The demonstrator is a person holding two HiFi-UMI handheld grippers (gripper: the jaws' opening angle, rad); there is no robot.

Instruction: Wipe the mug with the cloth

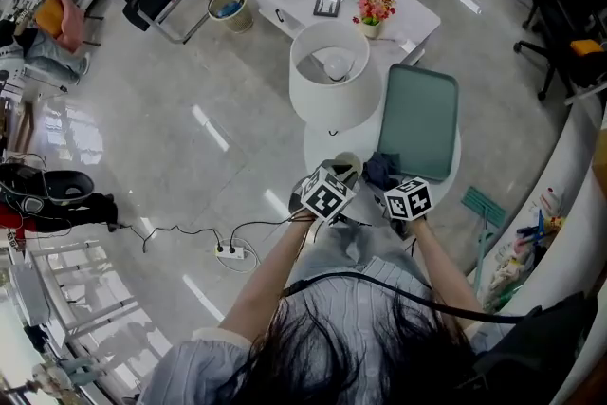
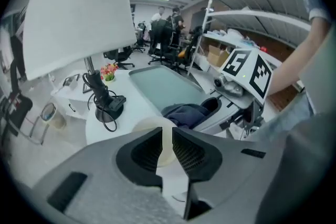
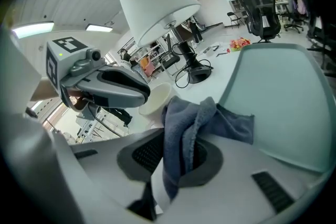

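While my right gripper [image 3: 178,157] clamps the blue-grey terry cloth [image 3: 185,122] and my left gripper [image 2: 167,147] pinches the cream ceramic mug [image 2: 149,124] at the round white table's [image 2: 135,100] near edge, the cloth sits just beside it and wiping looks barely begun.

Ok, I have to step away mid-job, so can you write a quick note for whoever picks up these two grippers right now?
Left gripper: jaws shut on the wall of the cream mug, at the near edge of the round white table.
Right gripper: jaws shut on the blue cloth, which is bunched right beside the mug. The teal tray lies just beyond.
Done: mug and cloth are both gripped and close together.
Left: I can't tell whether the cloth touches the mug yet. Assume the wiping is all to do, probably rim, inside and outside.
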